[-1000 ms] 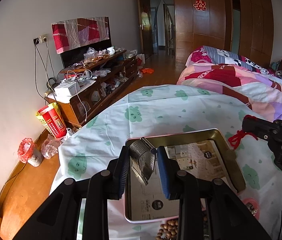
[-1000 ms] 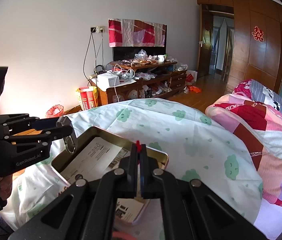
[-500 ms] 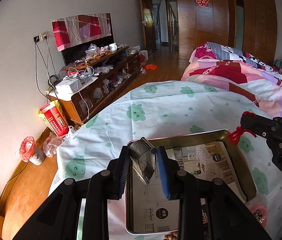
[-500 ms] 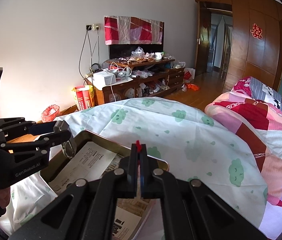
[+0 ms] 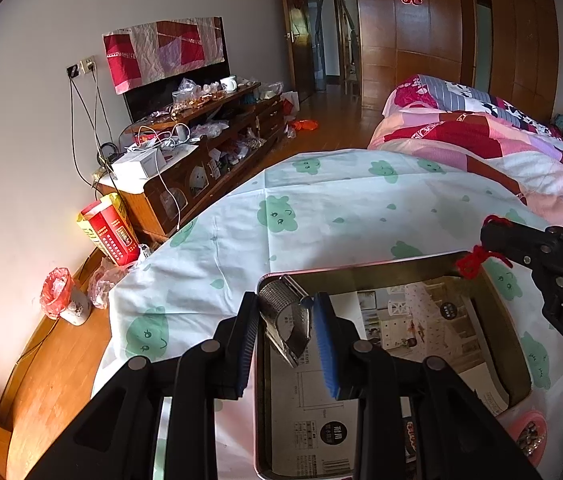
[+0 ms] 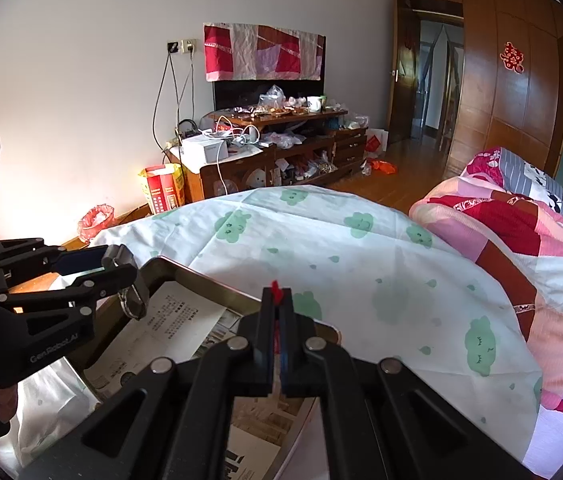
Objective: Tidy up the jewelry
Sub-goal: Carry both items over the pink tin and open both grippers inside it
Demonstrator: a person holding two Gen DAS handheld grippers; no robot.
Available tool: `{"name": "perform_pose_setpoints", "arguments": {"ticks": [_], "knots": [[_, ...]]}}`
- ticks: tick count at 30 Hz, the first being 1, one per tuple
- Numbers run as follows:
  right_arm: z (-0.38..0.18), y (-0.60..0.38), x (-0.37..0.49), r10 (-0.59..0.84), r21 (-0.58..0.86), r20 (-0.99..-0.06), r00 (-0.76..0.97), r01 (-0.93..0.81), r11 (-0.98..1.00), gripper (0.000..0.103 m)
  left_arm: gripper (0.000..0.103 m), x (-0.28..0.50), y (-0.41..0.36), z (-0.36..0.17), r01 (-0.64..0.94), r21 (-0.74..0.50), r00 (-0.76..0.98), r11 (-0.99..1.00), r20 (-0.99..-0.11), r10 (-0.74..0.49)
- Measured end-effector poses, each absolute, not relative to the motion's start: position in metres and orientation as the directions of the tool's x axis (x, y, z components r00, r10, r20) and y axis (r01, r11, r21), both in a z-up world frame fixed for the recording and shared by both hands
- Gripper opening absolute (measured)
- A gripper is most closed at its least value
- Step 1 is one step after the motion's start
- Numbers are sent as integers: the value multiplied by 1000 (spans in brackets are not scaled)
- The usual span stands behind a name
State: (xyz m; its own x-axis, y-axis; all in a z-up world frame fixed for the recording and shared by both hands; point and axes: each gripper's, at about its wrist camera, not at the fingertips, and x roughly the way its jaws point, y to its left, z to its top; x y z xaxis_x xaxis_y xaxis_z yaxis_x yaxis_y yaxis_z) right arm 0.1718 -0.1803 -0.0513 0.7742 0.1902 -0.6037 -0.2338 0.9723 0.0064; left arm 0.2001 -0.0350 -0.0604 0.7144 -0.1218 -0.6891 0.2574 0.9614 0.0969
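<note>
I'm holding the left gripper [image 5: 286, 322], pinching the silver mesh bracelet [image 5: 284, 320], over the tin tray's [image 5: 361, 270] near-left corner, while the right gripper [image 6: 277, 316], clamped on the red cord [image 5: 475, 260], has drifted over the far-right corner, so both pieces look ready to drop in

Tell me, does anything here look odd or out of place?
Nothing looks spilled or broken. The left tool grips a silver mesh band above the paper-lined tin, and the right tool pinches a red cord over its far corner.
</note>
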Motion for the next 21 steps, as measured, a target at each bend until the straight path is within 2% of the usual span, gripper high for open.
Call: {"name": "perform_pose_setpoints", "arguments": {"ticks": [13,21], "knots": [[-65,-182,185,161,-8,-632,758,-214,977,2,29,207,-37,-66,256,105,708,961,-697,-112],[-79,-175,191,57,-126,-643,764,-180,976,3,29,211,-36,-71,256,101,698,961,-708,-112]]}}
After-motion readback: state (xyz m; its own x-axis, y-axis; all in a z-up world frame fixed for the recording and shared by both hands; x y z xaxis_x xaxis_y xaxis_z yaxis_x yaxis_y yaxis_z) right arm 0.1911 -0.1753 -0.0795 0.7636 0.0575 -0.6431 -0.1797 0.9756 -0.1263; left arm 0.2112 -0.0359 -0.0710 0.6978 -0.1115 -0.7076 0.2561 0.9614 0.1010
